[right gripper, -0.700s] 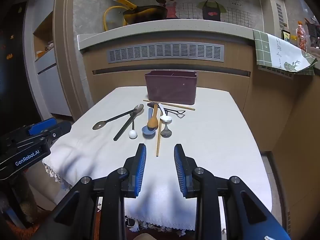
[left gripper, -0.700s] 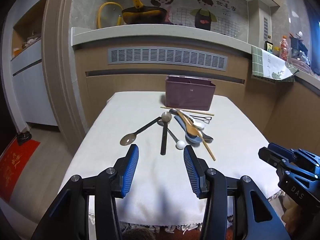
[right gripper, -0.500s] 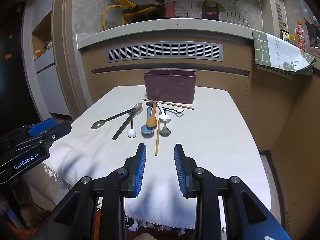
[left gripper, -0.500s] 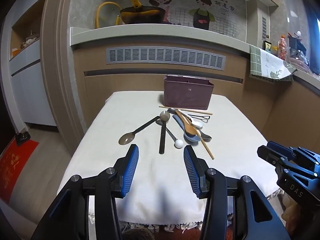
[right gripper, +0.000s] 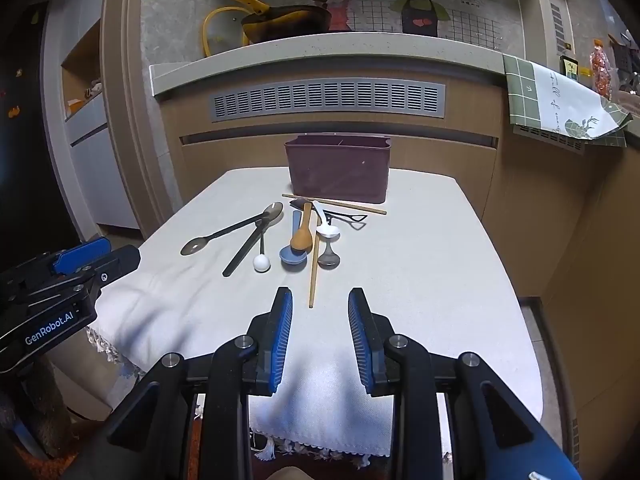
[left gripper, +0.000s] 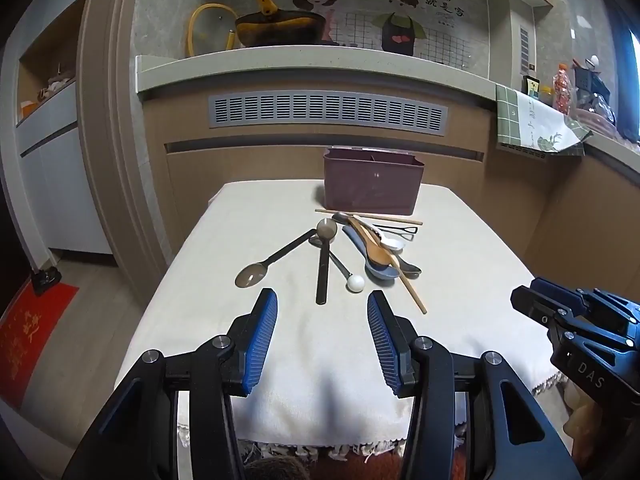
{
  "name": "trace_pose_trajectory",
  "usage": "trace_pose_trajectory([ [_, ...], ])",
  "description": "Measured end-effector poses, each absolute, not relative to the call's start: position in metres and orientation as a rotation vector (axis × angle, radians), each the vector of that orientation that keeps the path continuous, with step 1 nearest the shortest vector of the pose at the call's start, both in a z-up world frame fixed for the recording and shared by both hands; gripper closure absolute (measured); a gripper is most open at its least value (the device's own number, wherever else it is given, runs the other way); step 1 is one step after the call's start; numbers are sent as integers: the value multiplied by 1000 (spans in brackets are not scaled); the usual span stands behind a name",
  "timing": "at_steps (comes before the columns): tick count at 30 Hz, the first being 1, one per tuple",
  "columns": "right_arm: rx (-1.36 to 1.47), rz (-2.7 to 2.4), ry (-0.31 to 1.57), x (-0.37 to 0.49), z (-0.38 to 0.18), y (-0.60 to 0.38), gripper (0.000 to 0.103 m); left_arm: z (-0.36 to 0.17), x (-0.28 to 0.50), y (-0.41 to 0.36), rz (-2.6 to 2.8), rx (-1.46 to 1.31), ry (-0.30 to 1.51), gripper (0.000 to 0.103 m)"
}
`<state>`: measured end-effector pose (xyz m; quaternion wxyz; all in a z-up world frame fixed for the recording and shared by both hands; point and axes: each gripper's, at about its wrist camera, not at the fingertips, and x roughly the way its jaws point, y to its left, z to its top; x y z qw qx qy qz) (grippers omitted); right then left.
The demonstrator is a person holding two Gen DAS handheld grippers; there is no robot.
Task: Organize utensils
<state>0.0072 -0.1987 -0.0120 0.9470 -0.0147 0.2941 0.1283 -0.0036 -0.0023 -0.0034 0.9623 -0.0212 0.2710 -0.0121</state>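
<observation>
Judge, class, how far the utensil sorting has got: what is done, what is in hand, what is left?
Done: nothing visible. No handle shows above the rim of the maroon holder.
In hand: nothing. The left gripper and right gripper are both open and empty, short of the pile.
Left: everything, including the wooden spoon, the white-ended spoon, both chopsticks and the metal spoons on the tablecloth.

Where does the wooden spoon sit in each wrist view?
Left wrist view: the wooden spoon lies right of centre, slanted across the blue spoon.
Right wrist view: the wooden spoon lies just left of centre, bowl toward the camera, above the blue spoon's bowl.
Shared landmark: the maroon utensil box behind the pile.
</observation>
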Motion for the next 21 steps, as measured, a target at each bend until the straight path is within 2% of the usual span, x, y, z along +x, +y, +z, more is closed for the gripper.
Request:
trace_pose_trajectory([
  [21,-29,257,602,9,-12,-201,75,-6,-5,-6,-36,-41,558,55],
])
